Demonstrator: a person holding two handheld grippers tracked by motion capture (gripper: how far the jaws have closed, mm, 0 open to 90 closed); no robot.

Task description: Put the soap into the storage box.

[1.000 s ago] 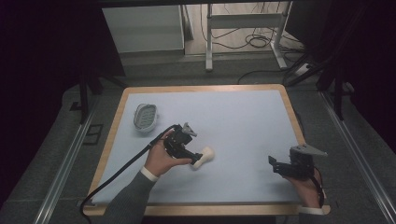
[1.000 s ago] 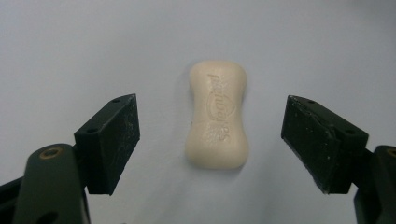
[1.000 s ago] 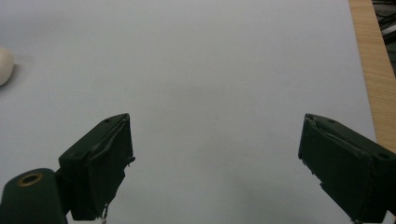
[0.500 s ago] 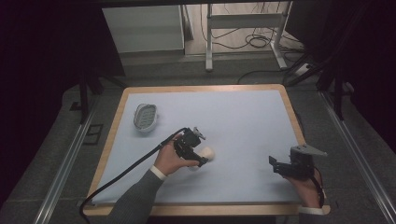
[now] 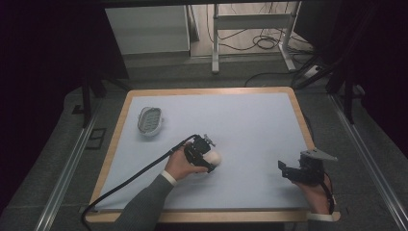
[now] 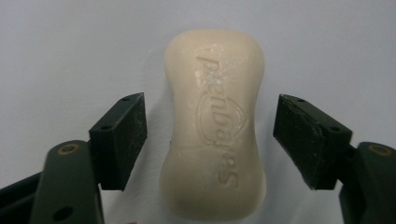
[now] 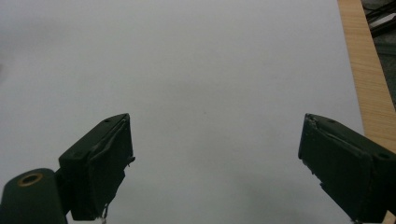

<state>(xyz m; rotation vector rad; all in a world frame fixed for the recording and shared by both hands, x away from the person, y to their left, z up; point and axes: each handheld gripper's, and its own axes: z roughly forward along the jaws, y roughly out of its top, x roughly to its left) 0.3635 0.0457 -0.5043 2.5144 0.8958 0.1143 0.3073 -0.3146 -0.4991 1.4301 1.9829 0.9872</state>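
The left gripper [image 6: 210, 140] points down over the soap bar [image 6: 215, 123], its jaws just closing with gaps on both sides, while the right gripper [image 7: 215, 163], well apart from the soap bar, gapes wide.

The bar of soap [image 6: 214, 126] looked waxy and smooth, cream-coloured with a faint sheen, its top pressed with raised lettering and a few tiny specks. The left gripper [image 6: 210, 140] had matt black plastic pads, slightly scuffed and dusty at the edges, with brass-coloured fittings at the joints. The right gripper [image 7: 215, 163] showed the same dull black plastic. The table [image 5: 250, 91] carried a matt, pale, paper-like sheet inside a light wooden border. The soap dish [image 5: 150, 120] seemed pale plastic.
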